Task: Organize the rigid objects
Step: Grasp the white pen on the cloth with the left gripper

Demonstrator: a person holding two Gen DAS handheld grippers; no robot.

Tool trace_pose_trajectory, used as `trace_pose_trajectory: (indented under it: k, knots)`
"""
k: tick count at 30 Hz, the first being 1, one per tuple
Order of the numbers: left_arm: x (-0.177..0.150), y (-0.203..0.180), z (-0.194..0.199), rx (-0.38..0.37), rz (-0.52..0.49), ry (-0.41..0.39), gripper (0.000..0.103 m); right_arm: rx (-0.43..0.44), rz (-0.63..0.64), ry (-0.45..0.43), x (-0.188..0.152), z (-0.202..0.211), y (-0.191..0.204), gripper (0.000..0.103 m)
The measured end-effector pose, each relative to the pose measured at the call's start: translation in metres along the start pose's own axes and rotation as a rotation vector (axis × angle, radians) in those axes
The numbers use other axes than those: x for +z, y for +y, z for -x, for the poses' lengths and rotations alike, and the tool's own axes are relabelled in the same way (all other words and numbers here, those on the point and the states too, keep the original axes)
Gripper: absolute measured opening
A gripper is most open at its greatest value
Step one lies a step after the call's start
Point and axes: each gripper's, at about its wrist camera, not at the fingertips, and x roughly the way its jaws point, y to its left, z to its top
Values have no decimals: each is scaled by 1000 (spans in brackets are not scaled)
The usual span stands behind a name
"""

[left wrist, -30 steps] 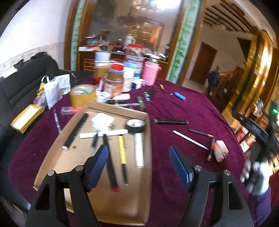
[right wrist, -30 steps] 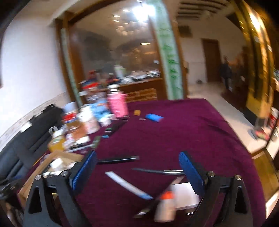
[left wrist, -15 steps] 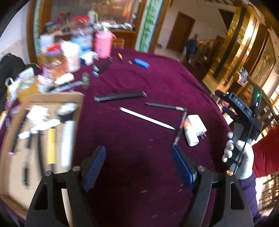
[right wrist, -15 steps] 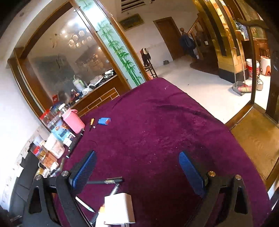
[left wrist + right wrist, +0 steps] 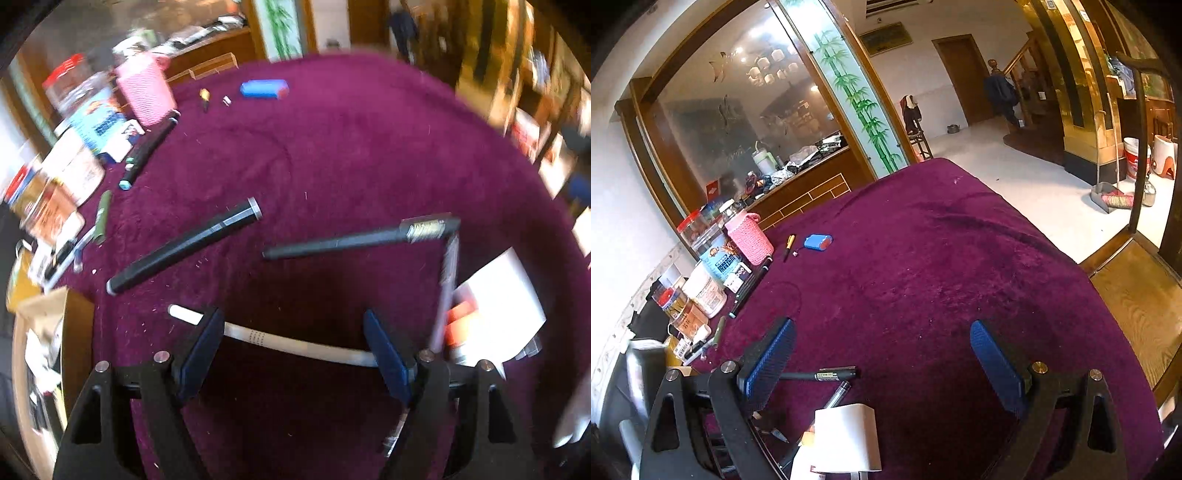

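My left gripper (image 5: 293, 350) is open and low over the purple tablecloth, its fingers straddling a white pen (image 5: 295, 343) that lies crosswise between them. Beyond it lie a thick black marker (image 5: 184, 245) and a thin black pen (image 5: 362, 238). A clear pen (image 5: 445, 291) and a white charger (image 5: 498, 314) lie to the right. My right gripper (image 5: 882, 363) is open and empty above the cloth. The white charger (image 5: 847, 437), the black pen (image 5: 820, 376) and the clear pen (image 5: 836, 395) show at its lower left.
The cardboard tray (image 5: 44, 354) with sorted items sits at the left edge. Jars, boxes and a pink cup (image 5: 146, 92) crowd the far left. A blue battery pack (image 5: 264, 88) and a small screwdriver (image 5: 204, 99) lie at the back. The table edge (image 5: 1071, 254) drops off to the right.
My left gripper has swung right, away from the tray, and dropped down over the white pen. My right gripper has turned right toward bare cloth and holds almost still.
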Motion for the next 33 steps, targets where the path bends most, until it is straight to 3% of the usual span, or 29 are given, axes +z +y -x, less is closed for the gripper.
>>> trace_pose_trajectory:
  k: [4, 7, 10, 15, 20, 23, 24, 26, 27, 28, 30, 33]
  knots:
    - [-18, -1, 14, 91, -166, 21, 78, 5, -10, 6, 1, -1, -1, 97]
    - [-38, 13, 27, 110, -220, 63, 78, 9, -15, 20, 0, -4, -1, 97]
    - [-59, 31, 42, 70, -206, 105, 78, 9, -17, 21, 0, -3, -2, 97]
    - [-74, 56, 77, 13, -127, 22, 78, 8, -20, 23, -2, -4, -2, 97]
    - [-58, 72, 54, -33, 44, 41, 78, -4, -11, 29, -4, -6, -1, 97]
    - [-49, 62, 31, 21, 39, 32, 77, -11, -8, 29, -4, -6, -1, 97]
    - [-46, 57, 23, 24, 23, 27, 70, -13, -8, 31, -4, -6, -1, 97]
    - [-42, 53, 21, -13, 21, 1, 46, -14, -9, 35, -4, -7, -1, 97]
    - [-42, 53, 21, -53, 30, 10, 21, -17, -11, 36, -3, -7, -2, 97]
    - [-42, 52, 23, -78, 34, 21, 7, -17, -12, 37, -3, -7, -2, 97]
    - [-47, 48, 26, -38, 0, 10, 7, -14, -17, 43, -3, -8, -3, 97]
    - [-56, 54, 31, -73, 18, 25, 7, -8, -19, 47, -3, -8, -3, 97]
